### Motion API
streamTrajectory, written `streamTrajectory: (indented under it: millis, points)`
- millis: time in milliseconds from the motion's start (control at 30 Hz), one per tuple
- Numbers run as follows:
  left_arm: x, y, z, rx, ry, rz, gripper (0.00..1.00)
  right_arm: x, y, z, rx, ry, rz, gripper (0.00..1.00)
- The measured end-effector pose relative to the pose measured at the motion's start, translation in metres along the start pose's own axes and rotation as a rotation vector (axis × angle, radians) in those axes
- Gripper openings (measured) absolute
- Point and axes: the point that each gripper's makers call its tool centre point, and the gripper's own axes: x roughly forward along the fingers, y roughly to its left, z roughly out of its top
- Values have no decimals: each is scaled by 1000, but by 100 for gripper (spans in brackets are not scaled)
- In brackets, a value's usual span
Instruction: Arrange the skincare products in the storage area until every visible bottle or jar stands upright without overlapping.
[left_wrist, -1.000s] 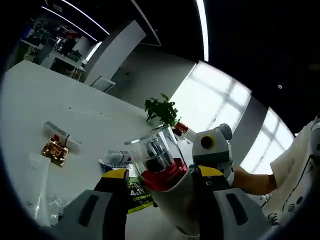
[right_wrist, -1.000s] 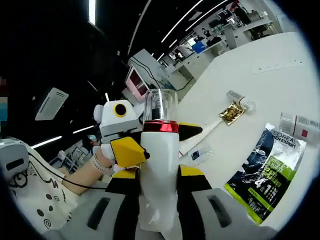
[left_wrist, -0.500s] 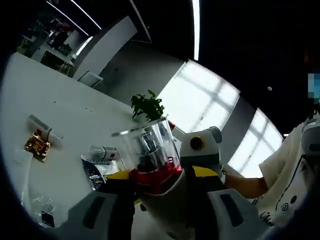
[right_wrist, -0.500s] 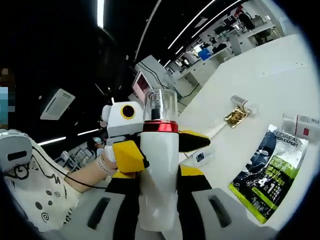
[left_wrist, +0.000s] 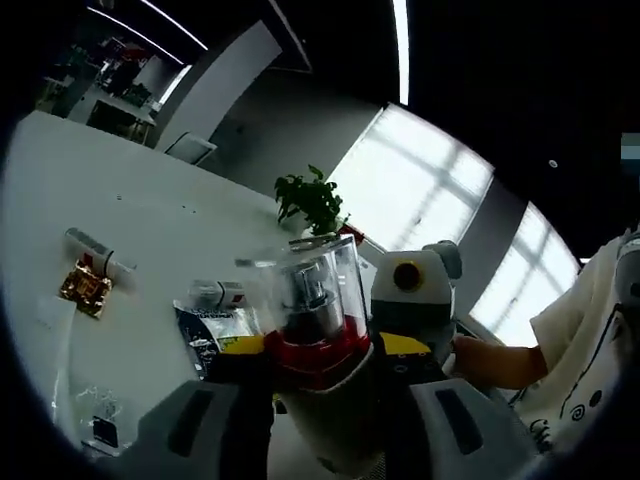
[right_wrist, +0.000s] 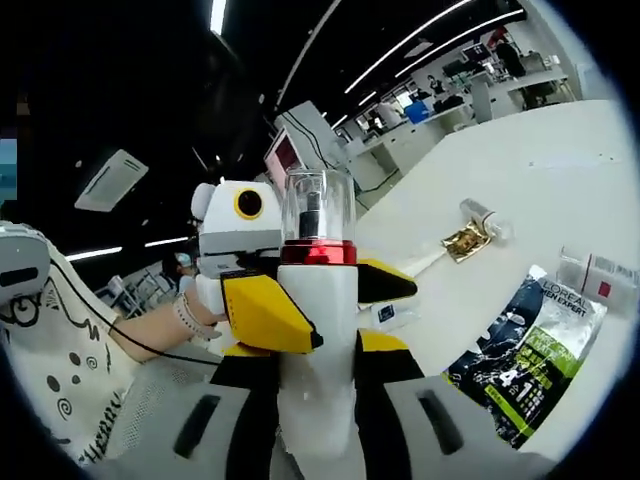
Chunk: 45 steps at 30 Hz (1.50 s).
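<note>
White table, pump bottle between both jaws

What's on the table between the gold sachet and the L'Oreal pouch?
In the right gripper view, bare white table separates the gold sachet from the L'Oreal pouch. The left gripper view shows the same gap bare.

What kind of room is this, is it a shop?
More likely an open office or lab than a shop: a long white table, rows of desks with screens behind it, strip ceiling lights and big windows.
</note>
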Motion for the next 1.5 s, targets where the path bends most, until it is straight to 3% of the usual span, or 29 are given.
streamTrajectory:
  millis: [133,333,533,700,1067,1500]
  points:
    - [5,-13,-4,96,3,23,32,1,-2,-1,-63,5,-24,28]
    - [8,-15,-1,162,-20,49,31,-2,-9,2,-109,-8,-55,29]
    - [10,-7,4,257,-47,111,31,-3,-18,4,-164,-10,-96,30]
    - [11,-5,2,330,-35,145,31,-4,-24,1,-199,12,-132,31]
    - [15,3,-6,369,7,190,31,-2,-34,-13,-289,100,-192,30]
    - [19,9,-26,414,114,204,31,-2,-45,-34,-410,235,-228,30]
